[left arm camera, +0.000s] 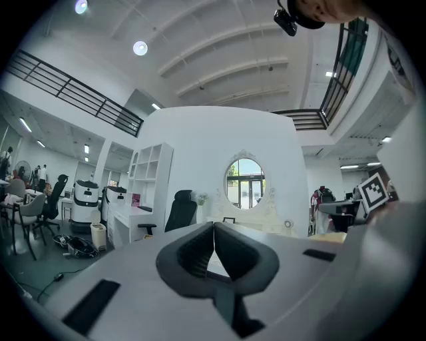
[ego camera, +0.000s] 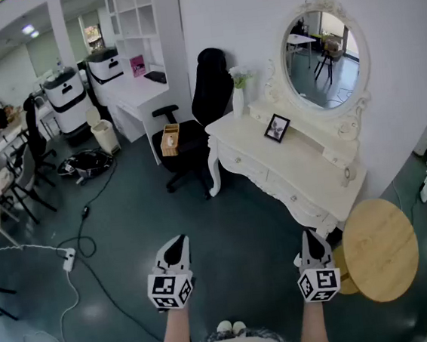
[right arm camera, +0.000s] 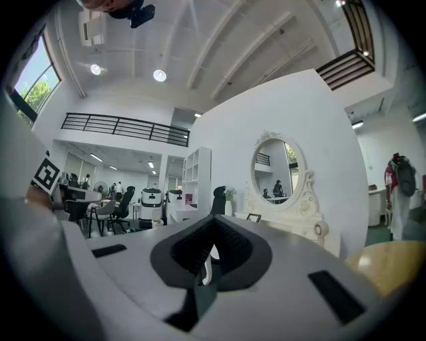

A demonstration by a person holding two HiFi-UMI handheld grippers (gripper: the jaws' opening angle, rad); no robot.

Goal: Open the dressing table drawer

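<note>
Across the office floor, left gripper (ego camera: pixel 177 244) and right gripper (ego camera: pixel 310 235) are hovering, both pressed together and empty, well apart from the dressing table (ego camera: pixel 311 161). Its drawer (ego camera: pixel 245 164) is likely sliding light and rigid; take the front pull.

The desk (ego camera: pixel 292 162) and mirror (ego camera: pixel 321 58) are seen steeply from above in the head view and level, from well back, in both gripper views.

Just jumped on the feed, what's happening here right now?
A person stands on the floor a short way back from the white dressing table, holding the left gripper and the right gripper out in front, roughly level. Both have their jaws together and hold nothing. The drawers along the table's front look closed, and neither gripper touches them. A round wooden table sits just beyond the right gripper.
</note>
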